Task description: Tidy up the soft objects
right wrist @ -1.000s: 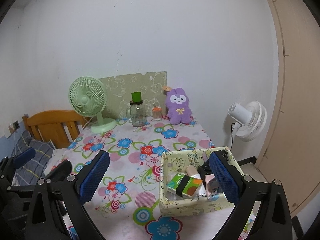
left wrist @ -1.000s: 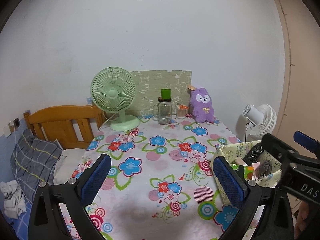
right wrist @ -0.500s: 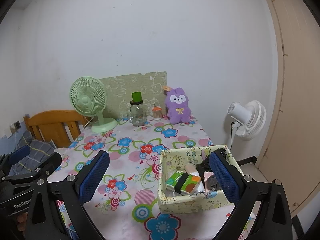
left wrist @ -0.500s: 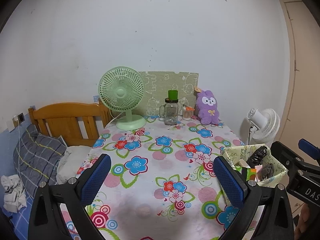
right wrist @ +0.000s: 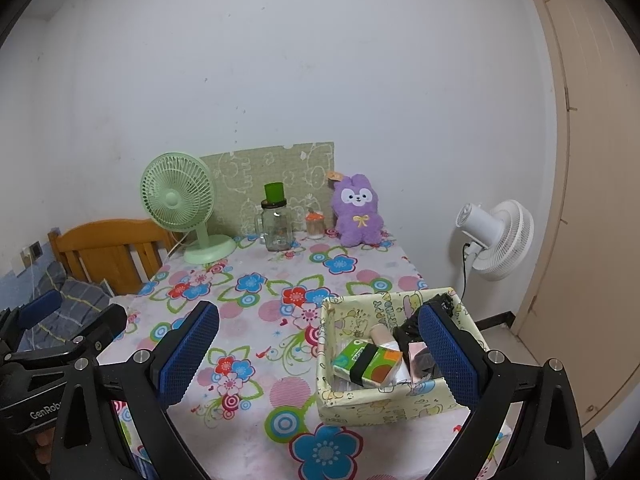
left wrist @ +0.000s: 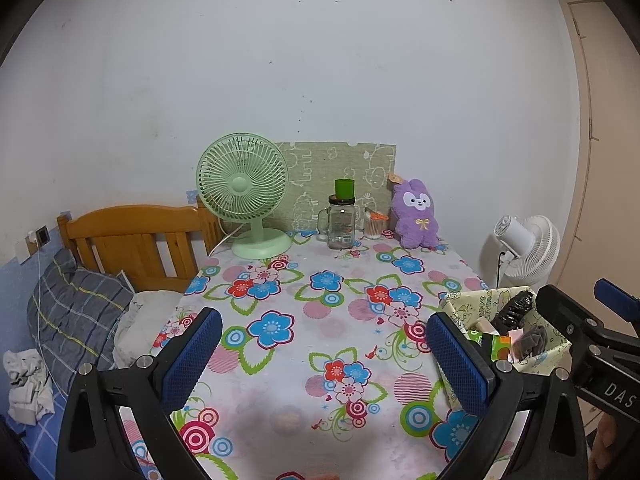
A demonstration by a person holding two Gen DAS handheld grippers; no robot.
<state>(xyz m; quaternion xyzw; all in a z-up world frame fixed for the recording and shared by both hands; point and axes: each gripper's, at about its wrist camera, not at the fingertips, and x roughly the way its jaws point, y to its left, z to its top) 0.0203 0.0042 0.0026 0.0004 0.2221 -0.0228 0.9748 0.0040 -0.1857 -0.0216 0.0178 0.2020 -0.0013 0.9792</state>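
With both sets of fingers spread and empty, I judge my reach for the purple plush [right wrist: 357, 211] at the worktop's far edge risks toppling the glass jar [right wrist: 276, 229] beside it.

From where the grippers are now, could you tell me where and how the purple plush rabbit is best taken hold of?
Grip the purple plush rabbit across its round belly, coming in level from the front. It sits upright at the table's far edge facing the grippers, with the small jar close on its left, so a jaw needs care there.
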